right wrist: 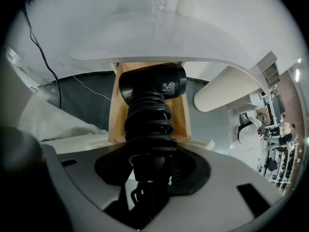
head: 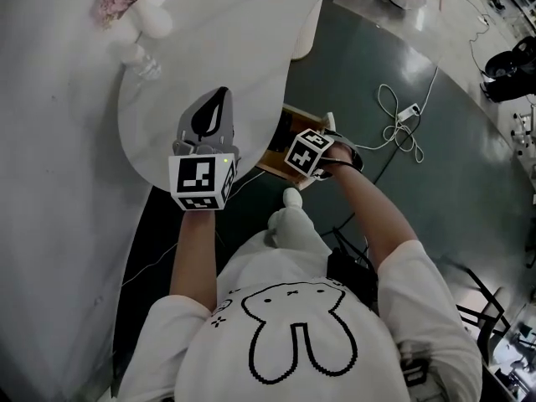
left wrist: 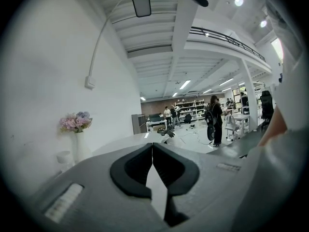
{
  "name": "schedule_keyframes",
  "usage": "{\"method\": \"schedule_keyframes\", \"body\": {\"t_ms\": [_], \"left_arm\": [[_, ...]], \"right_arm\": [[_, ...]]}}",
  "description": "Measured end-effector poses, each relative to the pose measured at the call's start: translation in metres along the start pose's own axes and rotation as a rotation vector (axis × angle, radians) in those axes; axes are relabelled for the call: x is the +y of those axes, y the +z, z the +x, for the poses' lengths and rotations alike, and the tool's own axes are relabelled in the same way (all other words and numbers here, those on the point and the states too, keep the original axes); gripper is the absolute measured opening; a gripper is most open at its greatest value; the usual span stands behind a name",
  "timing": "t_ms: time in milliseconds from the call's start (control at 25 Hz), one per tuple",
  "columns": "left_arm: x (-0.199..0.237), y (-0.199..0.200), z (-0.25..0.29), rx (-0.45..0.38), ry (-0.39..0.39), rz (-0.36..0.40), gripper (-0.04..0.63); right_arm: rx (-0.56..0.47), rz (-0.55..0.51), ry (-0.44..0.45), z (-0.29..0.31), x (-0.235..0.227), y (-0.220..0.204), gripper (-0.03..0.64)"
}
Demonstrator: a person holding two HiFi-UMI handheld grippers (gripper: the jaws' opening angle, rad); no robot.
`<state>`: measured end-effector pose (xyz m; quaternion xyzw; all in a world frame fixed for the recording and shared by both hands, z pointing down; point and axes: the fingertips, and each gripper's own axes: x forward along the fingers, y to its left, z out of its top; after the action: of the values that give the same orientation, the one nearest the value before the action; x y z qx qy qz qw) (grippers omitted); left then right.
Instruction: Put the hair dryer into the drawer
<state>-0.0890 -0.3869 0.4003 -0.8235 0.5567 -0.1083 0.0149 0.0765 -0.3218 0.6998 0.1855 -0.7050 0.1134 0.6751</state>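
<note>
— Where's your left tool (left wrist: 152, 146)?
— Clenched on nothing, held level over the surface (head: 226, 44) near the vase (head: 151, 22). I'd say that's to stay out of the way.
— And the dryer (right wrist: 152, 86)?
— Your right tool (right wrist: 153, 170) is grasping its cord-wrapped handle, nose down, above the open drawer (right wrist: 116, 111), so it can drop straight in. Mind the surface edge overhanging the drawer. The floor cable (head: 394, 115) lies well apart
</note>
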Motion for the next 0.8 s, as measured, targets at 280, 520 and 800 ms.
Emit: {"method": "schedule_keyframes", "body": {"t_ms": [280, 520, 800], "left_arm": [[0.003, -0.004, 0.004, 0.025, 0.02, 0.01, 0.018], [-0.003, -0.008, 0.01, 0.038, 0.013, 0.011, 0.018], [0.02, -0.026, 0.003, 0.072, 0.074, 0.019, 0.018]], "right_arm": [[-0.055, 0.051, 0.048, 0.024, -0.004, 0.022, 0.19], [-0.136, 0.024, 0.074, 0.043, -0.004, 0.04, 0.19], [-0.131, -0.018, 0.083, 0.071, -0.009, 0.055, 0.19]]}}
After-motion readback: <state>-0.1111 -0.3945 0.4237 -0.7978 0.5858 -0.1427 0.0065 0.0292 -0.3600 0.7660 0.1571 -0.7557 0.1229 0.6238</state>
